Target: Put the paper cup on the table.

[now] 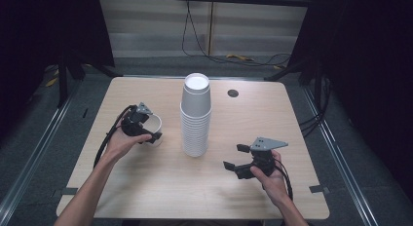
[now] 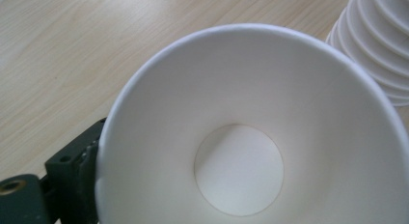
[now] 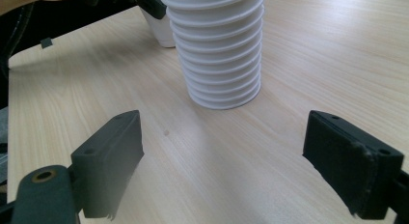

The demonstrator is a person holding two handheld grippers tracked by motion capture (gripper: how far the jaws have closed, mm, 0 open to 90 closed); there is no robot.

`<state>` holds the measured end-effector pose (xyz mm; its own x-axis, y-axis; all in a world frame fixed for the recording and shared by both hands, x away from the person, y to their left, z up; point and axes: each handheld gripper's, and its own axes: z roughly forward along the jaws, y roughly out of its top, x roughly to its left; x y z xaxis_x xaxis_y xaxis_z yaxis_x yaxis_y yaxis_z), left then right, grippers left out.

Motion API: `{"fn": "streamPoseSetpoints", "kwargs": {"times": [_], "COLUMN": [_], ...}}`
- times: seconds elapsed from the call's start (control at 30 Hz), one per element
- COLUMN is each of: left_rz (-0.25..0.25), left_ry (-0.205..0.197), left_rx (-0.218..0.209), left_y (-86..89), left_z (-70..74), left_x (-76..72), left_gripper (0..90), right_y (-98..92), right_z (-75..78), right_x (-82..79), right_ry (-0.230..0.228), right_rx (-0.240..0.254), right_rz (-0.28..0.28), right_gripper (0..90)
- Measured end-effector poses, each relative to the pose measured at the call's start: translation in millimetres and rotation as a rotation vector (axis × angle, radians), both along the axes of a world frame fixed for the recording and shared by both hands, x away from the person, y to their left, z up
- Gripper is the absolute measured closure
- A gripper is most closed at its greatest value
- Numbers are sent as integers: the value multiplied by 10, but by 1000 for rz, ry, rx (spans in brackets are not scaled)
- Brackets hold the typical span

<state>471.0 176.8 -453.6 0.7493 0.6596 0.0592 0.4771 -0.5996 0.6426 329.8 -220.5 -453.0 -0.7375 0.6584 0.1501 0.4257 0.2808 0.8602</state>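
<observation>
While the left gripper [image 1: 144, 129] holds a single paper cup [image 1: 154, 128] upright near the left edge of the table [image 1: 146, 187], its jaws stand wide around the cup's wall. In the left gripper view one black pad lies against the cup's outer side, but the other jaw is hidden behind the cup, so I cannot tell whether the cup is pinched or already let go. The cup's base seems to be at or just above the wood, mouth up.

Just beside it, toward the middle of the table, stands the tall stack of cups [image 1: 196, 116], mouths down.

Toward the right front corner, the right gripper [image 1: 234, 159] hovers with its jaws well apart and nothing between them, pointed at the foot of the stack.

The risks, as I judge them: if the left jaws draw away while one pad drags on the thin wall, the light cup could tip or skid across the wood. Swinging the left hand rightward could knock the stack, which is tall and narrow enough to topple. A hard squeeze would crease the cup.
</observation>
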Motion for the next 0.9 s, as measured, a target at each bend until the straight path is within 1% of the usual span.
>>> {"fn": "streamPoseSetpoints", "kwargs": {"times": [0.1, 0.13, 0.17, 0.2, 0.23, 0.3, 0.33, 0.4, 0.43, 0.57, 0.6, 0.73, 0.8, 0.83, 0.87, 0.9], "left_rz": [0, -5, -2, -2, -1, -8, -8, -15, -11, -6, -10, -4, 3, 3, 12, 15], "left_ry": [-17, -13, 0, 0, 12, 29, 25, 14, 16, 47, 48, 39, 37, 36, 43, 49], "left_rx": [1, 8, 6, 6, -3, -8, -11, 7, 10, -38, -41, -21, -51, -54, -67, -91], "left_y": [-34, -40, -44, -44, -39, -26, -17, -3, 4, 71, 80, 100, 123, 150, 174, 196], "left_z": [-26, -36, -65, -65, -71, -81, -89, -113, -122, -180, -186, -217, -243, -249, -258, -269], "left_x": [-24, -30, -26, -26, -21, -20, -21, -31, -34, -28, -32, -58, -72, -71, -72, -76], "left_gripper": [58, 60, 60, 65, 65, 78, 106, 101, 115, 139, 148, 156, 156, 156, 156, 157], "right_y": [-2, -3, -4, -4, -6, -1, 0, 2, 4, 12, 12, 13, 10, 8, 7, 8], "right_z": [0, 0, 0, 0, -1, 1, 1, -2, -8, -12, -10, -13, -10, -11, -13, -16], "right_x": [-1, -3, -4, -4, -3, -9, -10, -7, -4, -5, -7, -4, -6, -5, -3, -3], "right_ry": [1, 1, 0, 0, 0, -2, -1, 0, 2, 3, 1, 3, 1, 1, 0, 2], "right_rx": [0, 0, 0, 0, 2, 2, 3, 0, -4, -8, -11, -7, -8, -8, -9, -6], "right_rz": [-1, -1, -1, -1, 1, 2, 3, 2, 4, 7, 7, 2, 0, -1, 0, 0], "right_gripper": [138, 137, 138, 138, 137, 137, 137, 137, 137, 138, 137, 138, 137, 137, 137, 138]}}
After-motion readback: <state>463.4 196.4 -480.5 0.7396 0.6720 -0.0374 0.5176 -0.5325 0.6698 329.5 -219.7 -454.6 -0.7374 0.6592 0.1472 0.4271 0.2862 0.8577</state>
